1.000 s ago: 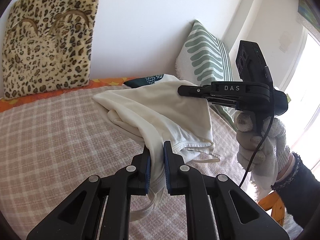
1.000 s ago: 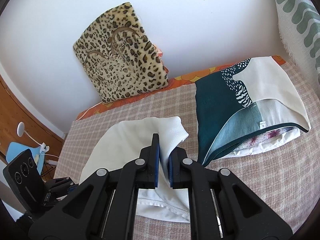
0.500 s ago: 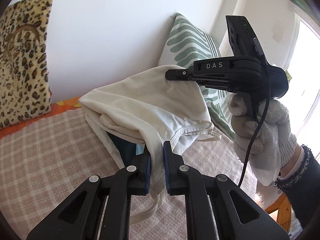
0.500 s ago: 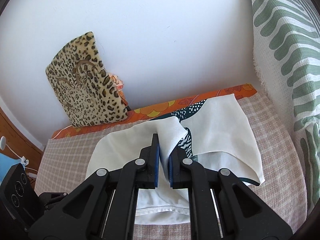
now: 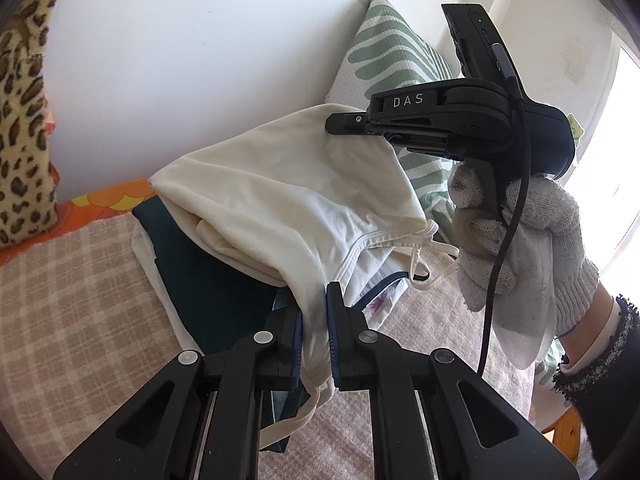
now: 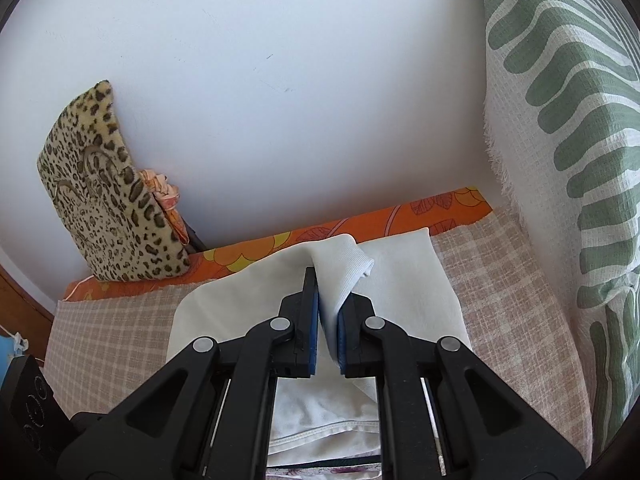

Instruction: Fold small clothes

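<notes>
A folded cream garment (image 5: 288, 196) hangs in the air between both grippers, above a pile of folded clothes (image 5: 208, 280) with a dark teal piece on top. My left gripper (image 5: 314, 304) is shut on the garment's near lower corner, thin straps dangling beside it. In the left wrist view my right gripper (image 5: 340, 124), held by a gloved hand (image 5: 520, 240), pinches the far upper corner. In the right wrist view my right gripper (image 6: 328, 300) is shut on a ribbed white edge of the cream garment (image 6: 344, 264), over the white top of the pile (image 6: 404, 280).
The bed has a pink checked cover (image 6: 508, 304) and an orange patterned sheet (image 6: 380, 220) along the white wall. A green-and-white leaf cushion (image 6: 568, 128) stands at the right, a leopard-print cushion (image 6: 104, 200) at the left. A wooden chair corner (image 5: 560, 432) shows below the sleeve.
Both grippers have carried the cream garment sideways toward the green cushion and slightly down; it now hangs over the pile of folded clothes. Both grips are unchanged.
</notes>
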